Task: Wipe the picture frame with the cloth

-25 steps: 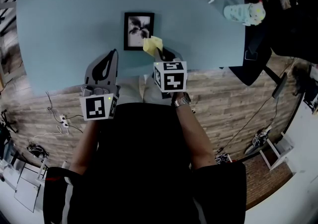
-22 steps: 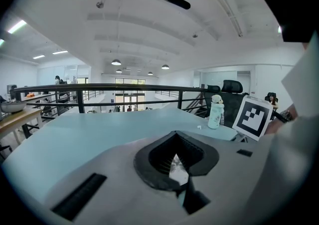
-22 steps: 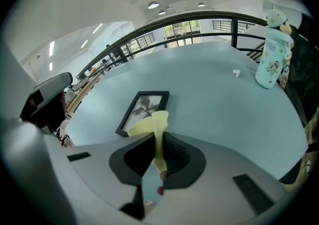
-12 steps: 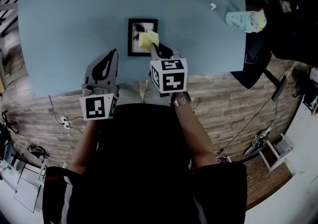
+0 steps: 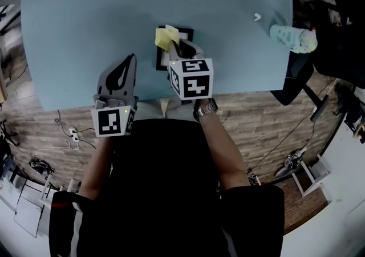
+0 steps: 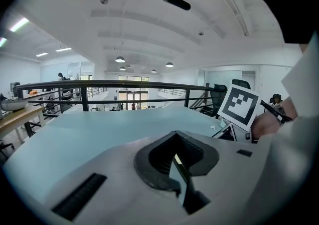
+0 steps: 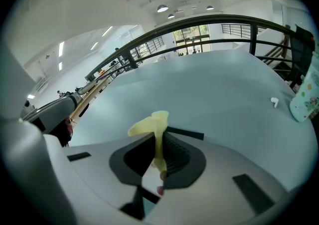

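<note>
Your right gripper [image 5: 179, 52] pinches the yellow cloth [image 5: 165, 37] over the picture frame [image 5: 185, 32]. Your left gripper [image 5: 128, 66], jaws together and empty, waits left of the frame. Nothing braces the frame, so wiping may slide it.

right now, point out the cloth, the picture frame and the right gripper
cloth [image 5: 165, 37], head view, its bunched top
picture frame [image 5: 160, 61], head view, its left edge
right gripper [image 7: 157, 141], right gripper view, between its fingertips
</note>
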Demonstrator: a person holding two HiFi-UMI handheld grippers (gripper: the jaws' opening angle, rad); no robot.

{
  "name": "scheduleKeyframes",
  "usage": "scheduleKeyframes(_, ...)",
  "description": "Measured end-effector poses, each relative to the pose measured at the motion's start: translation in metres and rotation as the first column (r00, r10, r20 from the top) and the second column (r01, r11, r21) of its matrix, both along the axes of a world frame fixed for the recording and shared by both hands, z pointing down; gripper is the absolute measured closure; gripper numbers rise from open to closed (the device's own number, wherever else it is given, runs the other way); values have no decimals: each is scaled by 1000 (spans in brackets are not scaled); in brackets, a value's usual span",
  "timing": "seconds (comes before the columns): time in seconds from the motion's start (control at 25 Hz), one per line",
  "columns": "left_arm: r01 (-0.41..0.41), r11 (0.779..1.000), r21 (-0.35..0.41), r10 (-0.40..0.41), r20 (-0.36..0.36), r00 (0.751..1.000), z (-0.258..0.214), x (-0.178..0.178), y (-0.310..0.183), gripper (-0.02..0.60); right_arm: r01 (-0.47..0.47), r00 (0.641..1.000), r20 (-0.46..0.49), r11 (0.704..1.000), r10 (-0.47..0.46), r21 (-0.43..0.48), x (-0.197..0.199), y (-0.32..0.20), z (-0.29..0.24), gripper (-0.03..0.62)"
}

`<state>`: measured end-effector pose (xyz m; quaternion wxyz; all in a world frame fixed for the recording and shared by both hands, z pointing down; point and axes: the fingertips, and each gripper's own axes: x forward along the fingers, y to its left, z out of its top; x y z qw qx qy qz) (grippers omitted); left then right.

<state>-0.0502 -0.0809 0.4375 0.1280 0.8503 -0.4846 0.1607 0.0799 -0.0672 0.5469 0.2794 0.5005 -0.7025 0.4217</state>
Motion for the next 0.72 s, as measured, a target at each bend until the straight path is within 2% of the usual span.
scheduleKeyframes(0.36, 21, 1000, -10, -21, 1, 1000, 6, -16, -9, 581, -2, 1000, -6, 999, 2, -42, -11, -8, 17, 558)
scheduleKeyframes(0.72, 21, 1000, -9, -21, 3, 1000, 7, -13, 1, 581, 5, 1000, 2, 998, -5, -65, -13, 13, 21, 558)
